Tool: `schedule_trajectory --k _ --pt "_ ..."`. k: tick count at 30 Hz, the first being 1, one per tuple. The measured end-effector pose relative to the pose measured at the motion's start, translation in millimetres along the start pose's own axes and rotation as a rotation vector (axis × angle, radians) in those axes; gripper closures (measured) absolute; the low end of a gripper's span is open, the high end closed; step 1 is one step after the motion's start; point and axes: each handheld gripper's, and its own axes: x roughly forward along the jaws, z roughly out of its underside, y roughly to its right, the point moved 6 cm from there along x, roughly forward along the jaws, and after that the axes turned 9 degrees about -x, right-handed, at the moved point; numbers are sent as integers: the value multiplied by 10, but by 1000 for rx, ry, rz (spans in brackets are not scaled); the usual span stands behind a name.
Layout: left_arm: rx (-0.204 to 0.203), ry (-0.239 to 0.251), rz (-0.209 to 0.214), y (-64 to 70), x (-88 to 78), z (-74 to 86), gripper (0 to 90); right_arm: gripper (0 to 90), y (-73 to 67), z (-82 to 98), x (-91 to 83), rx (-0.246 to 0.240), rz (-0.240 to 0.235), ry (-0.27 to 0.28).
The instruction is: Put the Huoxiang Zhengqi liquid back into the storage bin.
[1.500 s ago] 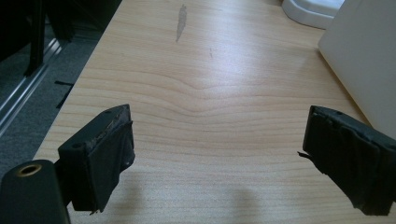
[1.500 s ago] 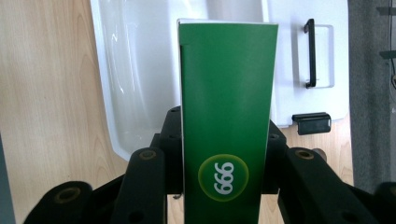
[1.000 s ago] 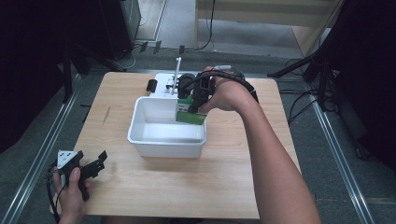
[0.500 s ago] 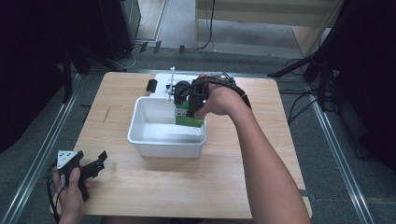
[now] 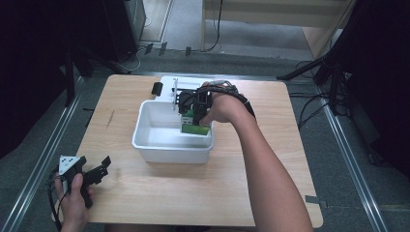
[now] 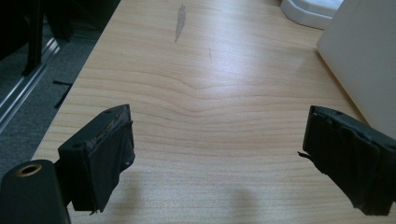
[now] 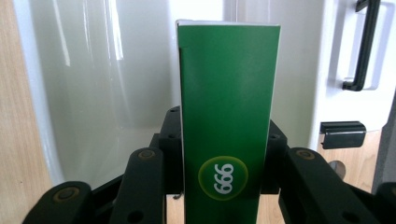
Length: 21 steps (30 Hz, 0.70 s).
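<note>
A green box with a white "999" mark is clamped between the jaws of my right gripper. In the high view that right gripper holds the green box low inside the white tub, near its far right corner. My left gripper rests at the table's near left corner, jaws wide apart. In the left gripper view its fingers frame bare wood, with the white tub's wall at the right.
A white lid with a black handle lies behind the tub, seen too as the lid in the right gripper view. A dark streak marks the wooden table. Metal rails run along both table sides.
My right gripper has moved left and downward, carrying the green box deeper into the tub. The left gripper has stayed where it was.
</note>
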Motion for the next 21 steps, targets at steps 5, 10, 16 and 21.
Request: schedule_trajectory --k 5,10,16,21 --pt "-1 -2 1 -2 -1 0 93 641 -7 -5 104 4 -10 -6" --pt "-2 -2 3 -3 -1 0 93 640 -16 -15 206 -2 -21 -22" --pt "-2 -1 3 -4 0 -1 93 636 -22 -37 295 -16 -27 -42" --pt "-3 -1 3 -4 -1 -1 93 628 -21 -28 342 -4 -33 -42"
